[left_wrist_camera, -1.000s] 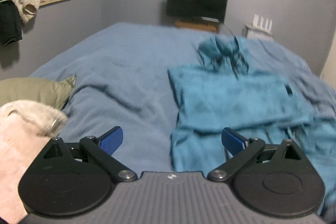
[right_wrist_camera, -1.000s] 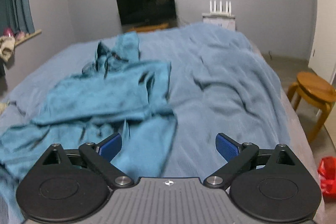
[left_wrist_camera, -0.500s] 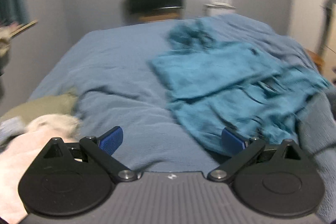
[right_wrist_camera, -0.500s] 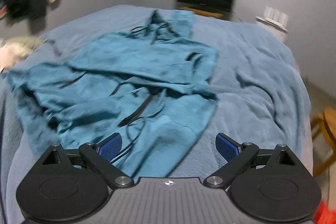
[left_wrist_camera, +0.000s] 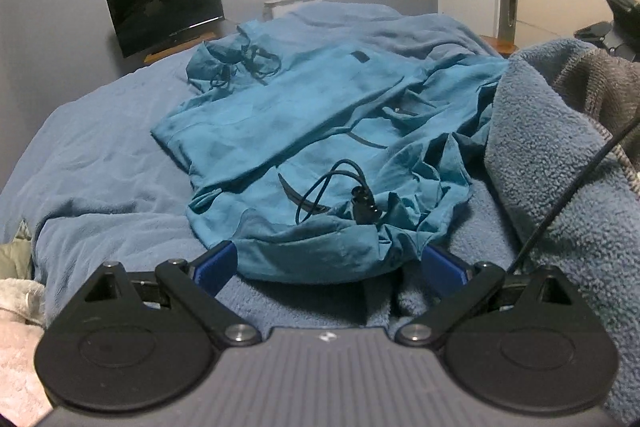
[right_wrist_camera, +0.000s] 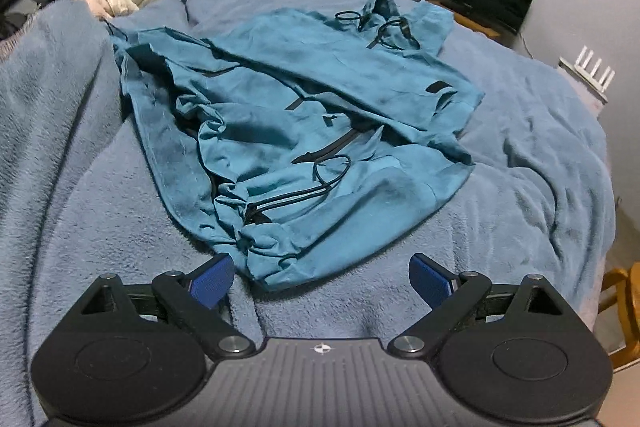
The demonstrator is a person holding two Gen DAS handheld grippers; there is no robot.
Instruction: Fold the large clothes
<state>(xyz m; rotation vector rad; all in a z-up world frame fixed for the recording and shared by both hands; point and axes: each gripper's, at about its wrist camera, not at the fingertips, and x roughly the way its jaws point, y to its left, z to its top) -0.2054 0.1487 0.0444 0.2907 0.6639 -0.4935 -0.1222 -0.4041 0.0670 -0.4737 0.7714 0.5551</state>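
A large teal jacket (left_wrist_camera: 304, 115) with black drawcords lies crumpled on the blue bed cover (left_wrist_camera: 100, 155); its hood points toward the far wall. In the right wrist view the same teal jacket (right_wrist_camera: 320, 107) spreads across the middle of the bed cover (right_wrist_camera: 520, 155), hem bunched nearest me. My left gripper (left_wrist_camera: 330, 265) is open, low over the cover, with the jacket's hem edge lying between its blue pads (left_wrist_camera: 214, 263). My right gripper (right_wrist_camera: 322, 277) is open too, just short of the hem's near corner, holding nothing.
A blue fleece sleeve (left_wrist_camera: 560, 155) of the person fills the right of the left wrist view and another sleeve (right_wrist_camera: 48, 99) the left of the right wrist view. Pale clothes (left_wrist_camera: 16, 327) lie at the bed's left. A monitor (left_wrist_camera: 166, 13) and a wooden stool (right_wrist_camera: 622, 311) stand beyond the bed.
Both grippers have swung around and come down toward the jacket's near hem, which now lies right before the fingers. Both stayed open. The jacket itself has not visibly moved.
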